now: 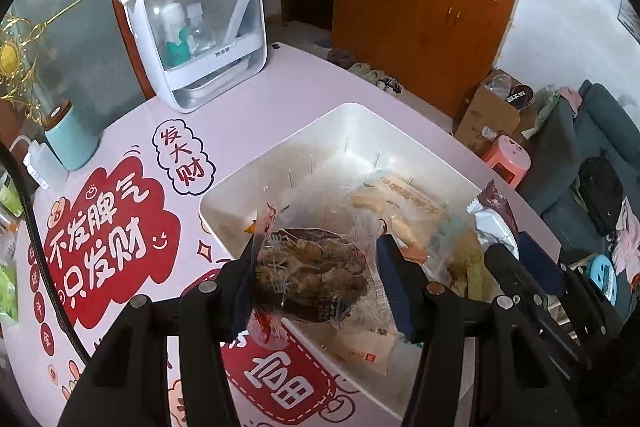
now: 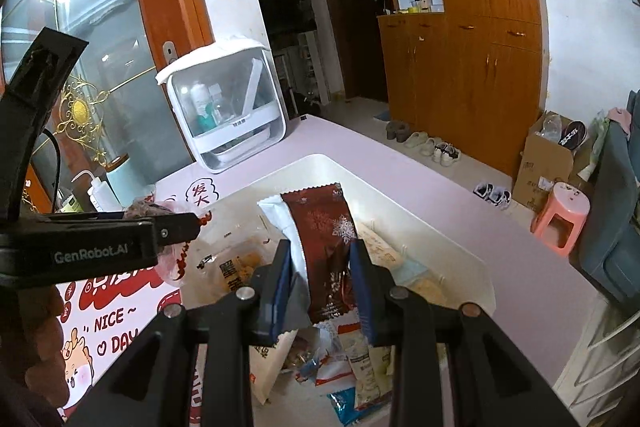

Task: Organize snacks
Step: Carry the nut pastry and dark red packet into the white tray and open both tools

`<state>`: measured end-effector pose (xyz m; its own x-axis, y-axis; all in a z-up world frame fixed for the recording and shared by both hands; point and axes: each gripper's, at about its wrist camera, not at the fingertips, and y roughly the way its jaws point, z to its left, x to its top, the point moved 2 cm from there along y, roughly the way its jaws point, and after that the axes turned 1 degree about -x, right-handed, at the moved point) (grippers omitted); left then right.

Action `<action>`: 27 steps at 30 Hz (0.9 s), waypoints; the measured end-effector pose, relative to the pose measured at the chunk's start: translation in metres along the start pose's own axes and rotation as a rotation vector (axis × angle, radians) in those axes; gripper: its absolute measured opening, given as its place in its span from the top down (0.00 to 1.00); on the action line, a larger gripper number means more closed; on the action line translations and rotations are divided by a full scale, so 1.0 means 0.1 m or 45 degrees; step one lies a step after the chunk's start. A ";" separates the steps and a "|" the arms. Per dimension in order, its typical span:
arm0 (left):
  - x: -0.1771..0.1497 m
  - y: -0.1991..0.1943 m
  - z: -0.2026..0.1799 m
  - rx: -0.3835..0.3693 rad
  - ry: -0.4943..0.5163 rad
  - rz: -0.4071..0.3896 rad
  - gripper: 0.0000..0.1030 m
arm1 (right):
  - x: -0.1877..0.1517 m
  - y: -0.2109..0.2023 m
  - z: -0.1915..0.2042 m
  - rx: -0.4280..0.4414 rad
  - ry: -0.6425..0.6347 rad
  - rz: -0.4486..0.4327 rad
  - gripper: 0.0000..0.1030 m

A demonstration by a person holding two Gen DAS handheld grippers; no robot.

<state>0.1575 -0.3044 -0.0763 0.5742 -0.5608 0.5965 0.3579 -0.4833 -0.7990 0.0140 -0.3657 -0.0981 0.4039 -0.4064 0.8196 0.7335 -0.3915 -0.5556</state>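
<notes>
A white bin (image 1: 352, 115) stands on the pink table and holds several snack packets; it also shows in the right wrist view (image 2: 448, 227). My left gripper (image 1: 316, 259) is shut on a clear packet of brown snacks (image 1: 312, 267), held over the bin's near left rim. It appears from the side in the right wrist view (image 2: 176, 227). My right gripper (image 2: 320, 263) is shut on a dark red snowflake-print packet (image 2: 324, 239), held upright above the bin. That packet shows at the bin's right side in the left wrist view (image 1: 496, 207).
A white lidded organizer box (image 1: 196, 31) stands at the table's far side. A teal cup (image 1: 72, 135) and a white squeeze bottle (image 1: 38, 163) stand at the left. Loose packets (image 2: 352, 367) lie in the bin's near end. A pink stool (image 2: 560, 215) stands on the floor to the right.
</notes>
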 end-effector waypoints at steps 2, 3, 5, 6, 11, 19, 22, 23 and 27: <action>0.03 0.05 -0.02 0.009 -0.006 -0.005 0.47 | 0.01 0.03 -0.01 0.004 -0.005 0.007 0.72; 0.04 0.07 -0.03 0.011 -0.005 -0.004 0.47 | 0.02 0.05 -0.01 0.005 -0.007 0.012 0.71; 0.04 0.15 -0.07 0.018 -0.004 0.006 0.47 | 0.02 0.09 -0.02 0.007 -0.010 0.023 0.71; 0.04 0.17 -0.08 0.018 -0.004 0.013 0.47 | 0.02 0.12 -0.03 0.009 -0.010 0.030 0.71; -0.01 0.37 -0.14 0.024 -0.017 0.058 0.47 | -0.05 0.22 -0.06 0.020 -0.020 0.071 0.71; -0.12 0.68 -0.15 0.060 -0.057 0.134 0.45 | -0.16 0.47 -0.06 -0.009 -0.093 0.205 0.68; -0.15 0.75 -0.16 0.101 -0.066 0.149 0.40 | -0.20 0.53 -0.07 -0.028 -0.116 0.241 0.67; -0.15 0.77 -0.16 0.121 -0.063 0.154 0.29 | -0.21 0.54 -0.07 -0.024 -0.117 0.249 0.66; -0.15 0.75 -0.13 0.128 -0.096 0.159 0.10 | -0.21 0.52 -0.09 -0.004 -0.107 0.252 0.53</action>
<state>0.1663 -0.3409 -0.1444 0.6711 -0.5586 0.4874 0.3500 -0.3409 -0.8725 0.0392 -0.3851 -0.1452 0.5844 -0.4054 0.7029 0.6337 -0.3130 -0.7074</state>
